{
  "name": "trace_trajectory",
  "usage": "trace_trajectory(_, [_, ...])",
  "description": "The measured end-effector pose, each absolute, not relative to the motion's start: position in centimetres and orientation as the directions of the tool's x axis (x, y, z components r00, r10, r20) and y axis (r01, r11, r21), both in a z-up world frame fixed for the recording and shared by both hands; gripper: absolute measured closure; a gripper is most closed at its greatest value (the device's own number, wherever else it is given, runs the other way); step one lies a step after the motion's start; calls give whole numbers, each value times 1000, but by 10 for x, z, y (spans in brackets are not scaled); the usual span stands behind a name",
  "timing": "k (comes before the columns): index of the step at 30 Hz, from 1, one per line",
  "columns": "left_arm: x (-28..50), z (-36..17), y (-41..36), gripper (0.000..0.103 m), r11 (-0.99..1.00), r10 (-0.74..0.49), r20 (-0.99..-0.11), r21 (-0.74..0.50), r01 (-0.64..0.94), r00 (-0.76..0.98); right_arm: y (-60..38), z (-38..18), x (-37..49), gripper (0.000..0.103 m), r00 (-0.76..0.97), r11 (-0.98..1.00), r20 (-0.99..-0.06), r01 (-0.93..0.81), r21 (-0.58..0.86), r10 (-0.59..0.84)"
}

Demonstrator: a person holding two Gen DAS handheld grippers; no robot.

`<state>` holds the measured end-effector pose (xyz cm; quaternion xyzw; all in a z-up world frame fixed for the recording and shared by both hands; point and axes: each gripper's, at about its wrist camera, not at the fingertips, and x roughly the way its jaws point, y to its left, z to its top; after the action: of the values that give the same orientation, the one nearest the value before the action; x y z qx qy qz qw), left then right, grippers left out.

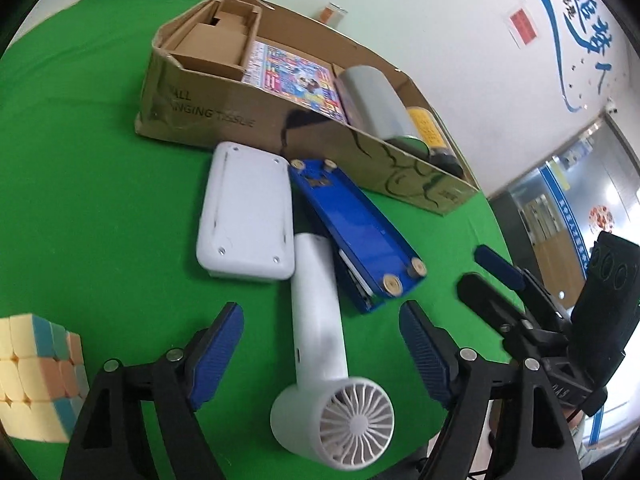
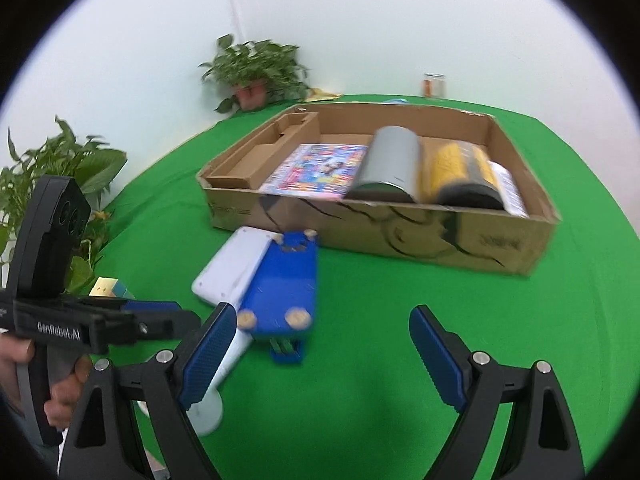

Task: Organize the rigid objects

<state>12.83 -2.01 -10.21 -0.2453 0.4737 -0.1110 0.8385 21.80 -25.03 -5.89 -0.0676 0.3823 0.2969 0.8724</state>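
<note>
Inside, box (image 2: 400,236) holds cylinders (image 2: 390,168).

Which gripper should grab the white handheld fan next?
Left, probably. The left gripper is open with the white handheld fan lying between its fingers. The right gripper is open over bare green cloth, with the fan off to its left.
</note>
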Motion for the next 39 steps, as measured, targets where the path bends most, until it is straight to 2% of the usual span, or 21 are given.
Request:
trace_trajectory(2, [130,-100,-19,24,853,-414,-734,-519,-52,538,-235,-71,231,15,483,804,-732,-576,148,481])
trace_trajectory(4, [132,-97,-19,24,854,-409,-733,-517,-54,544,-227,-87,244,25,437,810,-766,-559,179,471])
trace_trajectory(6, [138,-96,-22,24,858,-402,-736,-510,-56,545,-227,-101,250,46,384,801,-775,-544,249,501])
trace_trajectory(8, [142,-93,-25,24,862,-403,-733,-506,-42,548,-232,-104,250,59,358,789,-767,-538,297,533])
trace_trajectory(10, [144,-88,-30,24,863,-413,-727,-505,-20,548,-237,-102,242,64,403,807,-771,-542,233,493])
trace_trajectory(12, [151,-86,-39,24,859,-430,-723,-512,-1,541,-245,-99,236,85,439,816,-758,-541,205,482])
trace_trajectory(14, [158,-85,-49,24,856,-446,-721,-516,18,530,-258,-96,230,89,494,846,-768,-520,116,409])
trace_trajectory(16, [164,-82,-61,24,856,-461,-718,-514,49,521,-278,-100,232,92,501,873,-784,-477,101,365])
trace_trajectory(17, [167,-81,-67,24,857,-467,-719,-512,63,514,-286,-106,235,102,471,880,-807,-459,121,357])
trace_trajectory(21, [189,-87,-94,24,861,-482,-751,-500,87,452,-318,-123,232,102,442,913,-846,-392,116,297])
trace_trajectory(26, [214,-99,-127,26,853,-513,-782,-508,115,353,-362,-104,223,100,520,943,-806,-304,135,283])
trace_trajectory(28, [223,-105,-138,29,853,-518,-795,-510,115,315,-364,-91,214,74,554,932,-775,-341,123,305])
trace_trajectory(29, [227,-108,-142,29,853,-517,-802,-510,110,299,-361,-85,204,38,584,923,-746,-371,105,320])
trace_trajectory(30, [230,-107,-144,29,863,-501,-810,-494,107,305,-359,-82,198,19,606,914,-719,-394,100,340])
trace_trajectory(31, [231,-108,-144,29,864,-500,-815,-495,97,293,-353,-80,184,18,630,892,-672,-440,104,389])
trace_trajectory(34, [237,-112,-144,29,835,-543,-798,-545,68,262,-332,-86,173,19,605,845,-663,-530,78,441])
trace_trajectory(39, [238,-119,-149,29,781,-618,-761,-623,45,198,-300,-105,165,21,655,839,-671,-536,-89,347])
